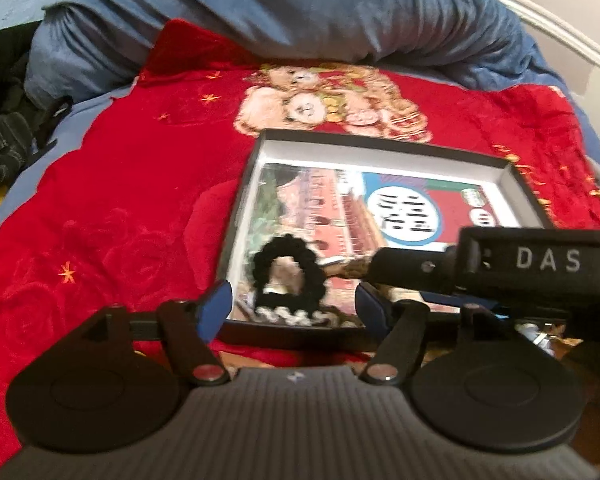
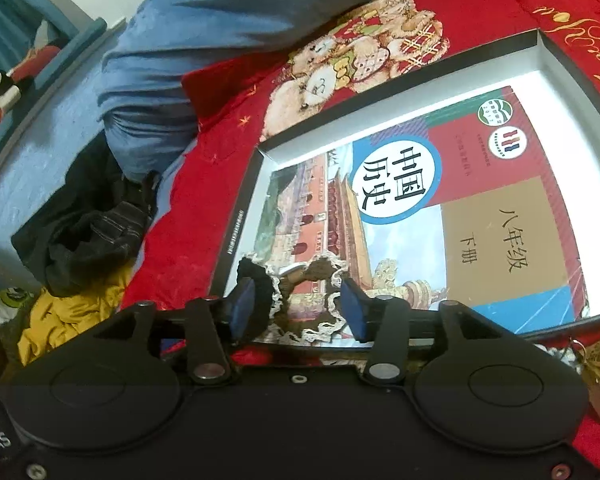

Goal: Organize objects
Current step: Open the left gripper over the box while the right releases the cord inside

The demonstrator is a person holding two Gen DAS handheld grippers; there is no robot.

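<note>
Bed with red teddy-bear blanket (image 1: 140, 184), shallow black box (image 2: 400, 80) on it, partly filled.

Box lies flat on the blanket near the bed's near edge; a history textbook (image 2: 480, 200) lies face up inside, covering most of the floor. Black scrunchie (image 1: 288, 276) sits on the book at the box's near-left corner; lace-trimmed brown hair tie (image 2: 320, 292) just beside it along the near wall. Left tool (image 1: 292, 304) spread wide, pads either side of the scrunchie, not pressing, nothing held. Right tool (image 2: 296, 308) about half open, lace tie between the pads but apparently loose; left pad overlaps the scrunchie, contact unclear. Judging: book and both hair ties are in. Left outside: gold trinket with key ring (image 2: 596, 372) off the box's near-right corner. Dark clothes (image 2: 92, 232) and yellow cloth (image 2: 60, 320) sit at the bed's left edge, possibly not part of the job.
</note>
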